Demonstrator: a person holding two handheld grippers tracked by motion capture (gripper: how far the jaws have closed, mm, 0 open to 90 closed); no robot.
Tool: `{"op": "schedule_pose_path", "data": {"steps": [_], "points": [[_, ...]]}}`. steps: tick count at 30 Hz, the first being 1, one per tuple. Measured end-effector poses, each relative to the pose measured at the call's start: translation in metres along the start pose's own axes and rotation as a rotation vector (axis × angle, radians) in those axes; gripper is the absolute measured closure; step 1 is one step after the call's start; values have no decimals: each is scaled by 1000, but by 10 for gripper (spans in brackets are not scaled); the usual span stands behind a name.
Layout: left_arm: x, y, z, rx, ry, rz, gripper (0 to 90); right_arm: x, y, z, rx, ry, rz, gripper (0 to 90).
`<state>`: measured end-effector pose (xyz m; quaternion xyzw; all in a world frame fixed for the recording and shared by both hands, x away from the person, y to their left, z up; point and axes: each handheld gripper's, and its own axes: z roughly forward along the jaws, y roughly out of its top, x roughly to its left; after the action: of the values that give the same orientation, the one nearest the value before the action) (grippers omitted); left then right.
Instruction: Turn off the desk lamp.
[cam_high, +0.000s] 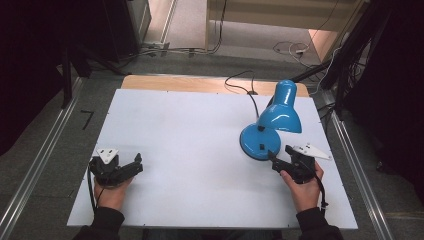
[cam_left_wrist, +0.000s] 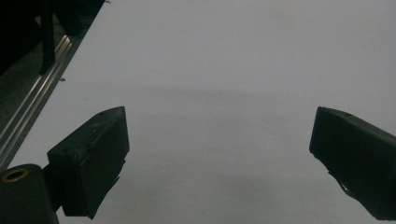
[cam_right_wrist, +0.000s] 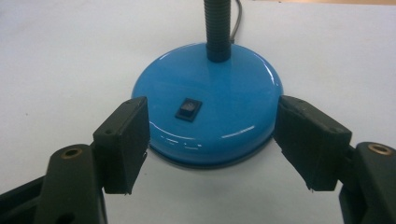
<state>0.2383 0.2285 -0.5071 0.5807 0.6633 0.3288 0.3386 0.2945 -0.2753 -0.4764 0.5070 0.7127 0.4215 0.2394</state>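
Note:
A blue desk lamp (cam_high: 280, 112) stands on the right half of the white table (cam_high: 190, 145), its round base (cam_high: 260, 142) toward me and its shade bent over it. In the right gripper view the base (cam_right_wrist: 210, 107) carries a black rocker switch (cam_right_wrist: 188, 109) and a black flexible neck (cam_right_wrist: 218, 28). My right gripper (cam_high: 280, 159) is open just in front of the base, and its jaws straddle the near rim (cam_right_wrist: 212, 140) without touching it. My left gripper (cam_high: 136, 164) is open at the front left over bare table (cam_left_wrist: 219, 140), nothing between its jaws.
The lamp's black cable (cam_high: 245, 87) runs off the far edge of the table. Metal rails (cam_high: 45, 155) flank the table on both sides. Dark stands and loose cables (cam_high: 295, 49) lie on the floor beyond the far edge.

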Motion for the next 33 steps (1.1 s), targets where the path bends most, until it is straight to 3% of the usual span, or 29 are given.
{"op": "schedule_pose_path", "data": {"steps": [33], "points": [[0,0,-1,1,1,2,56,-26,-20,-30,11,-36,18,249]]}}
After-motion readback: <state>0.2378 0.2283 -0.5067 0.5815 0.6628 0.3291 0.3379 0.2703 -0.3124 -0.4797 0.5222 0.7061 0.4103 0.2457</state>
